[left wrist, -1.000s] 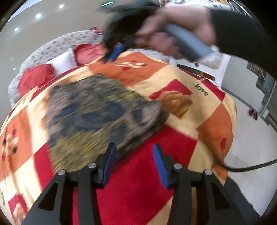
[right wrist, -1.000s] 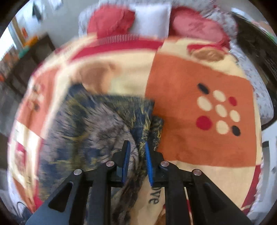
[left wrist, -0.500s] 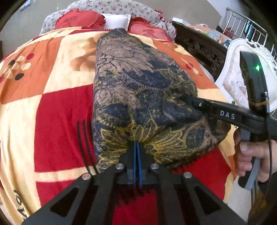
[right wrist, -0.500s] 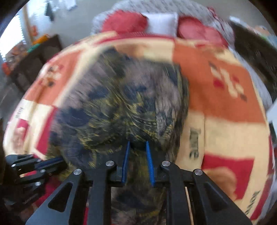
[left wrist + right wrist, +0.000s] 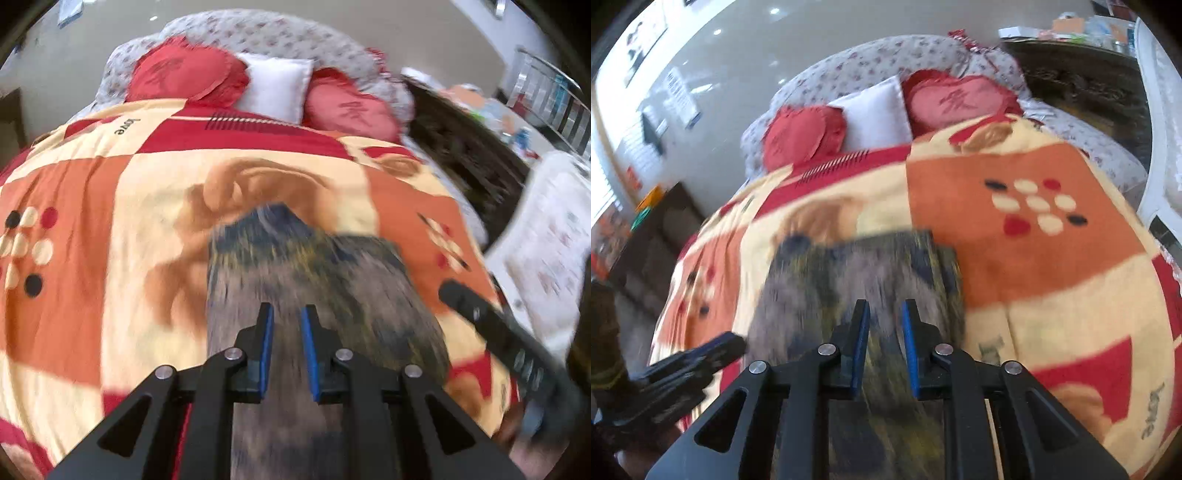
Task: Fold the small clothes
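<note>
In the left wrist view, the left gripper (image 5: 287,326) is hovering low over the dark blue, grey and gold patterned garment (image 5: 317,280), its blue-padded fingers standing a narrow gap apart with nothing pinched between them. The garment is lying as a blurred, roughly rectangular shape on the orange, cream and red patchwork blanket (image 5: 92,266), near the middle of the bed. The word "love" is showing on a cream patch near the red heart-shaped cushions (image 5: 184,74).

In the right wrist view, the right gripper (image 5: 885,324) is likewise sitting narrowly parted and empty above the same garment's near side. A red cushion is carrying a stitched Chinese character, too small to read with certainty.

A likely risk: with both views smeared by motion, either pad may be snagging the soft cloth and dragging the fold askew, or a loose layer may be springing open.
</note>
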The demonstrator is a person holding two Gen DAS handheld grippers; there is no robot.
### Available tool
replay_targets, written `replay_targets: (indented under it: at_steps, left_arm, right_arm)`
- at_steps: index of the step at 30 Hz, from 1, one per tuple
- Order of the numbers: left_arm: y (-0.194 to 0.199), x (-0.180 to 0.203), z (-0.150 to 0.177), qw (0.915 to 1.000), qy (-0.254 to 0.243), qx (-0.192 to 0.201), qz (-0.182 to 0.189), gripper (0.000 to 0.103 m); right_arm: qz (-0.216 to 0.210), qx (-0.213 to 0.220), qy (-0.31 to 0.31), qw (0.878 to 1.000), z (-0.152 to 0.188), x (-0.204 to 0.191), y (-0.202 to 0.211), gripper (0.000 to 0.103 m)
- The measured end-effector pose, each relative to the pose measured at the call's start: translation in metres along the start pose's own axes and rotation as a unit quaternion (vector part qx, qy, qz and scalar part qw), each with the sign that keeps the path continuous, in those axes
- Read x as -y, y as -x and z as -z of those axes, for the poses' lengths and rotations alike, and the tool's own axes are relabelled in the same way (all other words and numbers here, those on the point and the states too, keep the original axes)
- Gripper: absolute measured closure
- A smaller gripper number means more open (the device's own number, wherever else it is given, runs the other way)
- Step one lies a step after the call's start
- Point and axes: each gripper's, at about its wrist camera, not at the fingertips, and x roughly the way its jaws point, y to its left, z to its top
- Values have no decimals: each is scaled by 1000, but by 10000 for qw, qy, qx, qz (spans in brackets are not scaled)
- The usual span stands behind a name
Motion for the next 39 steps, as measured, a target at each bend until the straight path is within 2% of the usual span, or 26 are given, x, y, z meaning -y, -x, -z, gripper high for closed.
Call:
replay_targets:
  at_steps: [3, 6, 8, 10, 12, 18, 23, 31, 37, 38, 39]
  left_arm:
    - [-31, 1, -14, 9997, 87, -116, -197, 81]
    - [-64, 1, -8, 9991, -12, -209, -379, 80]
    - [-71, 5, 1, 9985, -183, -55, -514, 80]
    - [-72, 14, 12, 9959, -472, 210, -747, 80]
    - [-73, 17, 19, 9943, -554, 345, -841, 79]
    - [-76, 18, 23, 9940, -510, 465, -850, 79]
    - [-75, 18, 23, 9939, -497, 489, -849, 79]
    - [-76, 19, 22, 9939, -495, 493, -852, 79]
    - [-74, 17, 21, 9952, -429, 479, -743, 79]
    - [-72, 14, 20, 9965, -369, 440, -600, 76]
    - [-70, 12, 17, 9979, -326, 390, -408, 65]
  right_arm:
    - [390, -54, -43, 9992, -12, -6, -39, 94]
    - [455, -253, 187, 9985, -19, -2, -78, 94]
    - [492, -421, 433, 9970, -13, 1, -97, 94]
    - [368, -337, 466, 9977, -8, 6, -104, 93]
    - [196, -223, 363, 9989, -3, 13, -102, 92]
    - [-217, -163, -43, 9996, 2, 34, -104, 88]
    - [-115, -139, 62, 9998, 1, 27, -106, 87]
    - [-177, -148, 3, 9997, 1, 28, -106, 87]
    - [-61, -138, 81, 9999, 2, 27, -106, 87]
    - [-21, -141, 99, 9998, 1, 27, -105, 86]
    - [56, -145, 136, 9998, 1, 25, -105, 84]
